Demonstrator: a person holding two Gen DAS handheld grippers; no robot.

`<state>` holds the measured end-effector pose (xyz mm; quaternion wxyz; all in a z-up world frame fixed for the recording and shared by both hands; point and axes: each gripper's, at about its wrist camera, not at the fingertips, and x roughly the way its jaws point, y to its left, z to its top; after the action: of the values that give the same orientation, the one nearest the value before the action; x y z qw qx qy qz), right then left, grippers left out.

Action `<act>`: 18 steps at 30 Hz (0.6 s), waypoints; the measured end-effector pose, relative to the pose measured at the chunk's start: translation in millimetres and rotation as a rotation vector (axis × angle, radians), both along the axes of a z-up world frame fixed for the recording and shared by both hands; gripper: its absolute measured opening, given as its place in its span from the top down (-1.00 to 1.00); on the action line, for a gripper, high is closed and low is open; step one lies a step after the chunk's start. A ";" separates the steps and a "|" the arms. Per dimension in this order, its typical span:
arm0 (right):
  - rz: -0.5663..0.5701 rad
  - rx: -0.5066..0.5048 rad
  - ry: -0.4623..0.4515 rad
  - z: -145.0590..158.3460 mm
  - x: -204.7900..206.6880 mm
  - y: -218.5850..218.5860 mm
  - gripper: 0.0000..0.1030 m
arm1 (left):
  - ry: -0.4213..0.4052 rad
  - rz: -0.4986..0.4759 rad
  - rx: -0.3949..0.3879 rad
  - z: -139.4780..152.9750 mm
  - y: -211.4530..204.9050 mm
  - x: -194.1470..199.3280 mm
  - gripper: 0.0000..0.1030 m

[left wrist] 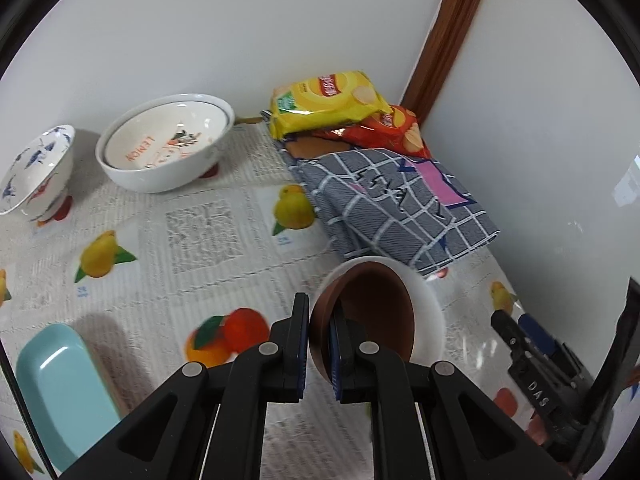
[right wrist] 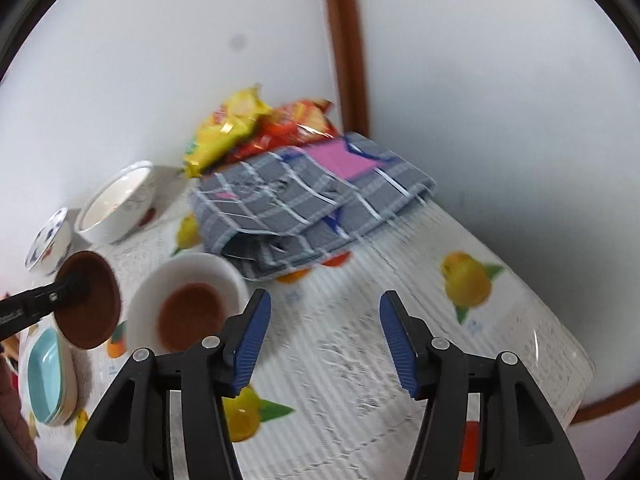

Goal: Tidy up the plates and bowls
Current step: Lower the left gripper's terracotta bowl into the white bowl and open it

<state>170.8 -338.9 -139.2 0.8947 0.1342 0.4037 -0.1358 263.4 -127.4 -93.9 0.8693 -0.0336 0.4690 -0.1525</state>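
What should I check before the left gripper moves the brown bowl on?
1. Left gripper shut on the brown bowl rim: ok.
2. Brown bowl clear of the white bowl with the brown inside: ok, held apart to its left in the right wrist view.
3. Right gripper open and holding nothing: ok.
4. Right gripper clear of the bowls: ok, it is over bare tablecloth.
5. Grip firm enough: cannot tell, only the rim is pinched.
6. Folded grey towel touching the white bowl: cannot tell.
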 end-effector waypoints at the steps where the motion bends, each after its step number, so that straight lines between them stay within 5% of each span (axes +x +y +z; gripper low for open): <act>1: -0.013 0.003 0.000 -0.9 -1.9 -4.5 -0.11 | -0.005 -0.002 0.006 1.0 -6.1 0.7 0.82; 11: -0.059 0.069 -0.090 13.3 -23.8 -21.7 -0.10 | 0.032 0.005 0.012 -18.3 -30.4 9.4 0.82; 18: -0.037 0.077 -0.072 9.5 -24.2 -18.0 -0.11 | 0.068 0.013 -0.007 -31.9 -28.5 18.1 0.82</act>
<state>146.7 -356.9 -129.6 0.9001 0.1808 0.3738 -0.1317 281.5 -155.8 -125.8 0.8538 -0.0452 0.4974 -0.1472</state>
